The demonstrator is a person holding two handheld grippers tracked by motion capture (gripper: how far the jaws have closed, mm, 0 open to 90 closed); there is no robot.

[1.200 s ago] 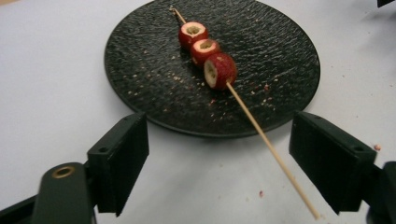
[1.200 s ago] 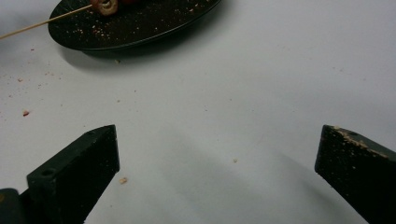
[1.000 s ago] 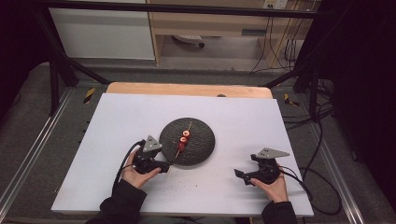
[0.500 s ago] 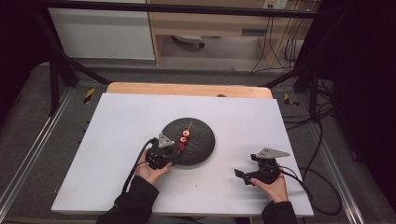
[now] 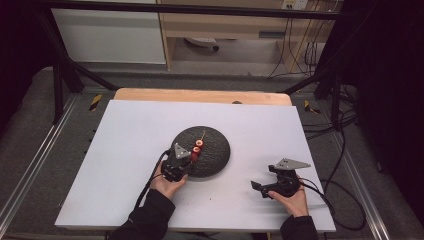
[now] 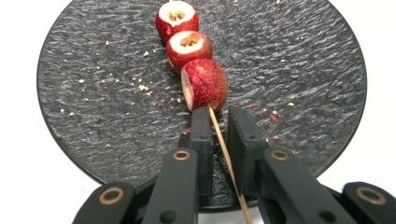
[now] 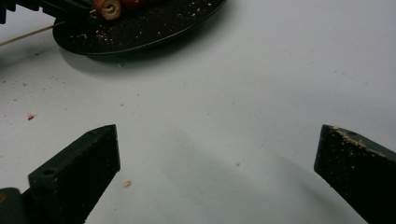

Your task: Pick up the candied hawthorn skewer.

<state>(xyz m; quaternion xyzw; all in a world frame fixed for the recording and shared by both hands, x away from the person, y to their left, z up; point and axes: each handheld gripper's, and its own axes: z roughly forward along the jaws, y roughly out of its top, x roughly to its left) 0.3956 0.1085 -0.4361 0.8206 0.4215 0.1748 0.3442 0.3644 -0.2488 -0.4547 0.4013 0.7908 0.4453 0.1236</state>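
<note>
Bamboo, thin and pale, is what the work turns on: a skewer (image 6: 223,140) threaded through three red fruit pieces (image 6: 187,44) lies on the dark slate plate (image 5: 220,152) near the middle of the white table (image 5: 125,150); at the left of the high view the left gripper (image 5: 184,159) has its tips over the plate's near-left rim, and in the left gripper view its jaws stand either side of the bare stick just short of the nearest fruit, narrowly apart, one pad close against the wood and the other with a gap, so the stick is bracketed but, as I judge it, not yet pinched; the reach looks done, while the closing, the lift and whatever follows with the fruit are left; the skewer's long axis runs from near-left to far-right across the plate in the high view, its bare handle end pointing toward the person past the rim and its loaded end pointing away toward the plate's far side, lying flat or nearly so; crumbs (image 6: 140,86) dot the slate beside it; farther right, well apart from the plate, the right gripper (image 5: 257,187) rests low over bare table near the near-right edge, its jaws spread wide with nothing between them.
</note>
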